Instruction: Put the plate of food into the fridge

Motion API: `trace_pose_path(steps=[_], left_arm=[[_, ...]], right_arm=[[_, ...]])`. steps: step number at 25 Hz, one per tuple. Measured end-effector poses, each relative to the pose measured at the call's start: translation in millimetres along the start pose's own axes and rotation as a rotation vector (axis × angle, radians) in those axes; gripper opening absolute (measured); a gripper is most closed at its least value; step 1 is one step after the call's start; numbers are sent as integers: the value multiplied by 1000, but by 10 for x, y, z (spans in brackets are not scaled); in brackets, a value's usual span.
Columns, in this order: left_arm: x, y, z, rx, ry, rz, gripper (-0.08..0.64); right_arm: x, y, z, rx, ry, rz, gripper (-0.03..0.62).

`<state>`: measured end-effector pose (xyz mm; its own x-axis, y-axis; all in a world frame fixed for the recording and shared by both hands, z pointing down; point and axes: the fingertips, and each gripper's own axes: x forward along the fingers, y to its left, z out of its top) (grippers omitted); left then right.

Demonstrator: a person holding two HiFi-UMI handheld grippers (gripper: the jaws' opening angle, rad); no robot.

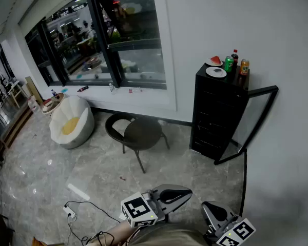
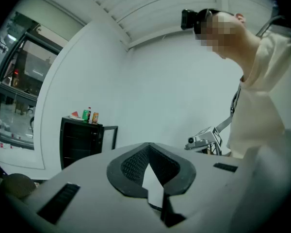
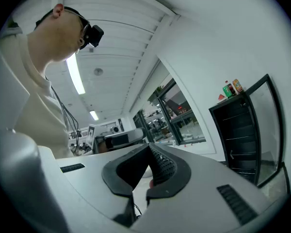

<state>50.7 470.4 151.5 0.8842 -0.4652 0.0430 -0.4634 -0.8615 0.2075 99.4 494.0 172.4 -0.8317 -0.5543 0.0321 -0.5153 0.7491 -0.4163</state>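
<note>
A black fridge (image 1: 215,114) stands against the right wall with its glass door (image 1: 256,122) swung open. On its top sit a plate with a red watermelon slice (image 1: 214,61), a white plate (image 1: 216,72), a green can (image 1: 228,63), a dark bottle (image 1: 235,56) and an orange can (image 1: 244,66). My left gripper (image 1: 187,192) and right gripper (image 1: 205,205) hang low near my body, far from the fridge, both shut and empty. The left gripper (image 2: 148,145) points toward the fridge (image 2: 80,142). The right gripper (image 3: 149,147) has the fridge (image 3: 240,135) on its right.
A dark round chair (image 1: 138,132) stands between me and the wall. A white cushion seat (image 1: 71,119) sits under the large window (image 1: 118,35). Cables and a power strip (image 1: 69,209) lie on the marble floor at lower left.
</note>
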Motion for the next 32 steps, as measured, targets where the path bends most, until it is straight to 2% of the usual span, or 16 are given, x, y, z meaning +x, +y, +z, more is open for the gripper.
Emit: trace_pose_path(steps=[3, 7, 16, 24, 32], left_arm=[[-29, -9, 106, 23, -37, 17, 9], [-32, 176, 179, 117, -32, 57, 9], [31, 282, 143, 52, -30, 77, 9], [-243, 606, 107, 28, -64, 131, 9], [-470, 893, 169, 35, -89, 117, 9]], right_arm=[[20, -23, 7, -52, -20, 23, 20], [234, -98, 96, -82, -29, 66, 20], [175, -147, 129, -59, -12, 24, 20], [360, -123, 19, -40, 22, -11, 20], [726, -44, 6, -65, 58, -8, 20]])
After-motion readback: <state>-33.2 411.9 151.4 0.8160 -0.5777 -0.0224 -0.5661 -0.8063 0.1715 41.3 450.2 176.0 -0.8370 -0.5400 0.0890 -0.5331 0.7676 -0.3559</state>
